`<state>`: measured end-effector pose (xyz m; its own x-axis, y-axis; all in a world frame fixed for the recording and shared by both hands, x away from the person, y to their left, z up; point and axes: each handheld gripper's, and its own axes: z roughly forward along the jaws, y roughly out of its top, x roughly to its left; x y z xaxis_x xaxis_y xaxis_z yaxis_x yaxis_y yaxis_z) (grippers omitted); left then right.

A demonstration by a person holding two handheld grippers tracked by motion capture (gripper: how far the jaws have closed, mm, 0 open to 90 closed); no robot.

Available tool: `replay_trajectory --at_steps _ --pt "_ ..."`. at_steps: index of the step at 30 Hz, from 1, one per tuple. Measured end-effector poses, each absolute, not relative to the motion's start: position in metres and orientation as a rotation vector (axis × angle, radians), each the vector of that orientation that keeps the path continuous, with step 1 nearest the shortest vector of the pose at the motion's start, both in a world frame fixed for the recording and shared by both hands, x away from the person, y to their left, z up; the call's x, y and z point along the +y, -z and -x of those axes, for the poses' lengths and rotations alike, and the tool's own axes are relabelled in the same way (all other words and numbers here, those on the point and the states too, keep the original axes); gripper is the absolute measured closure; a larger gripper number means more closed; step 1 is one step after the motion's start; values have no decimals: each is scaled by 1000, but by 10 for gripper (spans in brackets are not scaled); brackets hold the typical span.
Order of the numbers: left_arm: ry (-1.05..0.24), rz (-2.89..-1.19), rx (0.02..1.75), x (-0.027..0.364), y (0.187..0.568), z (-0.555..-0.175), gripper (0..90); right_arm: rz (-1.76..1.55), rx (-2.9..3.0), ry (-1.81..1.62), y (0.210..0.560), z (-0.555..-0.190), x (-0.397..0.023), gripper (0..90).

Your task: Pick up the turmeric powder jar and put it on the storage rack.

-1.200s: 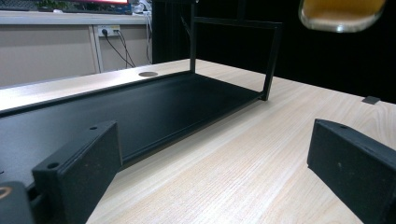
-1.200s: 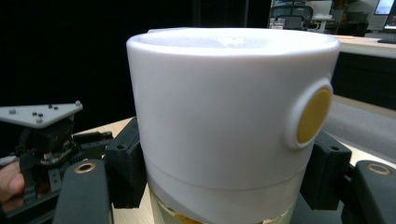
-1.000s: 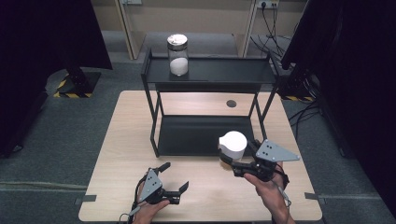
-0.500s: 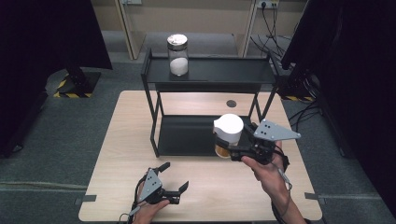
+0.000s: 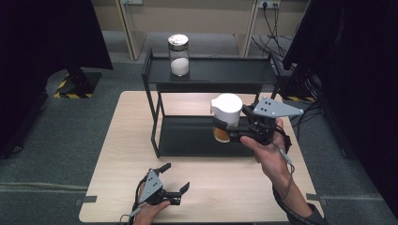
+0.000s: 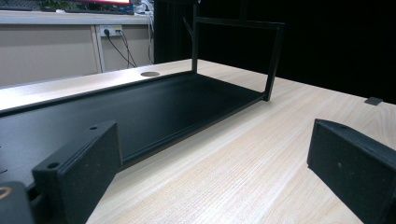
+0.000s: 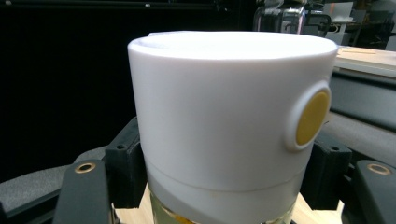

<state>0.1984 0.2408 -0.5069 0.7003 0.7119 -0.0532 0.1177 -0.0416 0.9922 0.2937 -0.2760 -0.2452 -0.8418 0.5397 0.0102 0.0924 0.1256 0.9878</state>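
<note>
My right gripper [image 5: 228,131] is clamped on a jar [image 5: 226,117] with a white lid and amber contents; both jaws press its sides just below the lid. I hold the jar upright in the air, in front of the black shelf rack [image 5: 155,112], above its lower shelf. My left gripper [image 5: 176,177] rests low over the table [image 5: 122,140] near its front edge, jaws spread wide, nothing between them. A second jar [image 5: 179,54] stands on the rack's top shelf.
</note>
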Motion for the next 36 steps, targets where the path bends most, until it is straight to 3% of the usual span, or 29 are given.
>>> replay_trajectory --at_steps 24,36 --pt "-546 -1565 699 241 507 -199 23 -699 1981 -1736 179 -338 -249 309" --pt "-543 -1564 699 241 507 -199 24 -752 1950 -1693 162 -363 -230 309"
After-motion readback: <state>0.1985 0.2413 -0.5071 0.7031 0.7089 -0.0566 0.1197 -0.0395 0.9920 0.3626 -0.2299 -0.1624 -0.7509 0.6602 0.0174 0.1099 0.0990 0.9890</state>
